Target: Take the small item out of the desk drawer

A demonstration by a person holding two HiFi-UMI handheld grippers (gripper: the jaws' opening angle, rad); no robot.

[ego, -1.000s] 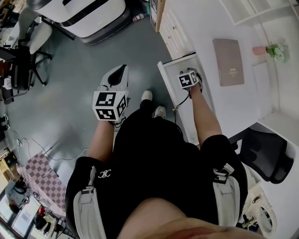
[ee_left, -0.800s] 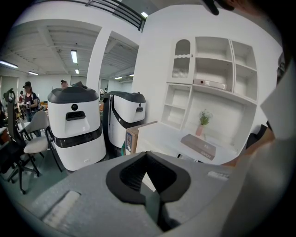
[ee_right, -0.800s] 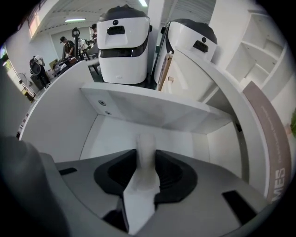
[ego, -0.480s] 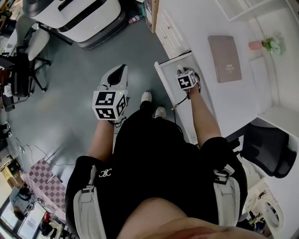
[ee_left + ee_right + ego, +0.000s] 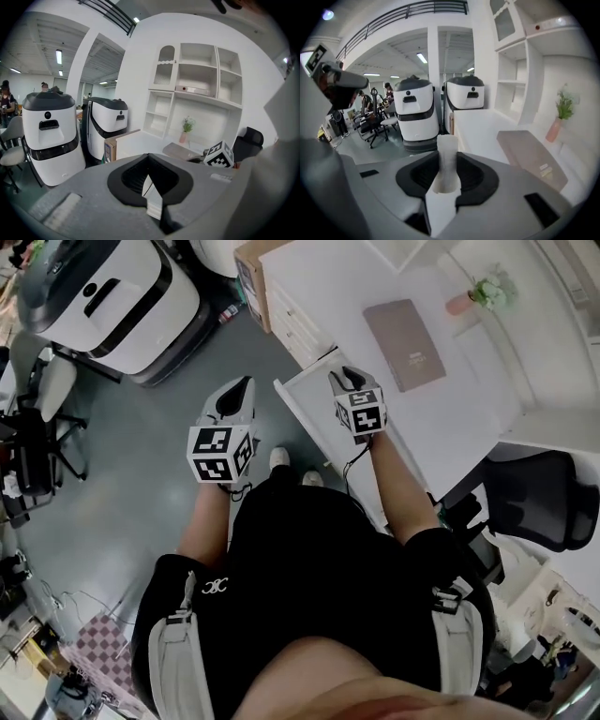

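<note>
In the right gripper view a small white tube-like item [image 5: 448, 149] stands upright between the dark pads, and my right gripper [image 5: 447, 161] is shut on it. In the head view the right gripper [image 5: 349, 381] hovers over the open white desk drawer [image 5: 302, 416]; the item itself is hidden there. My left gripper [image 5: 235, 396] is held out over the grey floor, left of the drawer, with its jaws together and nothing in them; the left gripper view shows the same gripper [image 5: 150, 180] pointing toward the desk and shelves.
A brown notebook [image 5: 403, 331] lies on the white desk [image 5: 323, 292], with a potted plant [image 5: 485, 292] behind it. A black office chair [image 5: 546, 495] stands at the right. White machines [image 5: 103, 292] and a chair [image 5: 42, 413] stand on the floor at the left.
My right gripper has come up out of the drawer with the white item between its jaws. The head view has swung, shifting desk and drawer leftward. The left gripper stays put.
</note>
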